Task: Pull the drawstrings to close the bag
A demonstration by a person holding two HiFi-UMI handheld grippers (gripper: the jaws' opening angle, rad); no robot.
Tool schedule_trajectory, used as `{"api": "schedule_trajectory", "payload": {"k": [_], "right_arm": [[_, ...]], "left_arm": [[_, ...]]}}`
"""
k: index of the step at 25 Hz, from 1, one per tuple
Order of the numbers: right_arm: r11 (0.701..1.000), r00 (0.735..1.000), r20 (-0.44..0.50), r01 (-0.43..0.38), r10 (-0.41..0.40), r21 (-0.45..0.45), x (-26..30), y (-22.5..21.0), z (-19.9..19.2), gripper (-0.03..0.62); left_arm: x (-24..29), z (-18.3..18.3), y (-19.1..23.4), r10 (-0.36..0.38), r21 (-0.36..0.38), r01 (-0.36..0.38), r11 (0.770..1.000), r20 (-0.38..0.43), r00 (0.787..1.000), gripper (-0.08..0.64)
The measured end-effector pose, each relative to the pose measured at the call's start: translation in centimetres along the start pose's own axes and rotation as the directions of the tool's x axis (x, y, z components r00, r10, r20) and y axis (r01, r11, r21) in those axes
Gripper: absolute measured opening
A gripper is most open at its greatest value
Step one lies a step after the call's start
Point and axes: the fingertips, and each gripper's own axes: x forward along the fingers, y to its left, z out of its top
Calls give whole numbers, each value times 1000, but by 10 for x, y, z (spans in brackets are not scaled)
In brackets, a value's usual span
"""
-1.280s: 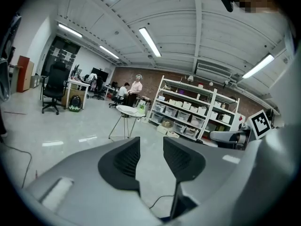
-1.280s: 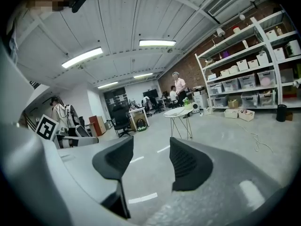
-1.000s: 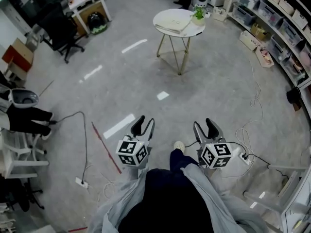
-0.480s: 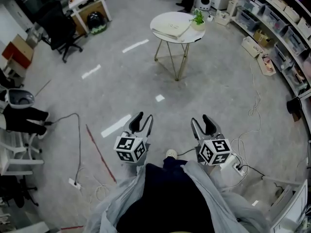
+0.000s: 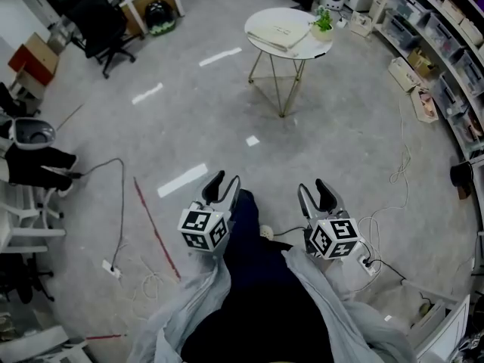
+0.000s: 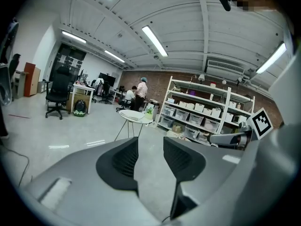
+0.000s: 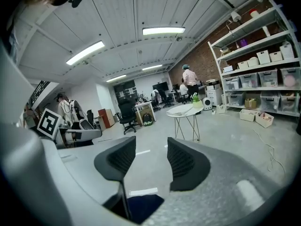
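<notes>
Polished grey floor (image 5: 227, 119) stretches across an open workshop, with white shelving of storage boxes (image 5: 442, 48) along the right wall. Well ahead of the person stands a round white table on thin gold legs (image 5: 311, 48). On it lies a flat pale fabric item (image 5: 277, 35), most likely the drawstring bag, beside a small green potted plant (image 5: 324, 21); its strings are too small to make out. The left gripper (image 5: 224, 183) and the right gripper (image 5: 314, 190) are held out side by side, pointing toward the table and well apart from it. Both sets of jaws stand apart with only floor showing between them; the right pair has just been closing a little, on nothing. The task proper has not begun (this looks like the approach). To do it well, the person should stop squarely at the table and find where the cords leave the bag's mouth. Each gripper should then pinch one cord close to the channel and pull outward evenly, so the mouth gathers without dragging the bag or knocking the plant
</notes>
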Motion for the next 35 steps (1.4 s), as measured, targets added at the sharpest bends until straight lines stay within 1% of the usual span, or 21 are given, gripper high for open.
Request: {"api": "schedule_trajectory", "payload": {"k": [5,7,10,13,17,21,25,31,35], "right_arm": [[1000,1000,-9,4,-4,0,12,-7,3,199],[1000,1000,-14,7,-7,5,22,-13,4,199],[1000,999,-33,8,-8,13,39,-19,6,199],[1000,999,-40,1,0,13,62,-24,15,199],[1000,999,-52,3,-2,14,102,-39,34,199],[1000,999,-43,-3,3,0,147,-49,70,199],[1000,1000,-20,11,-11,-7,190,-61,104,199],[1000,999,-20,27,-27,1,247,-76,134,199],[999,999,-6,41,-41,2,285,-84,152,199]], "left_arm": [[10,-1,8,7,-2,-7,1000,-19,1000,163],[21,2,12,5,-3,-5,1000,-19,1000,164],[39,2,20,-1,-10,0,1000,-41,999,164],[61,9,35,4,-20,-4,1000,-45,999,167],[100,30,56,-4,-25,3,1000,-40,999,169],[139,62,80,-10,-22,9,1000,-34,999,169],[177,94,104,-24,-5,24,1000,-28,999,169],[229,130,144,-35,-4,35,999,-30,999,169],[262,145,168,-54,7,55,998,-39,998,169]]}}
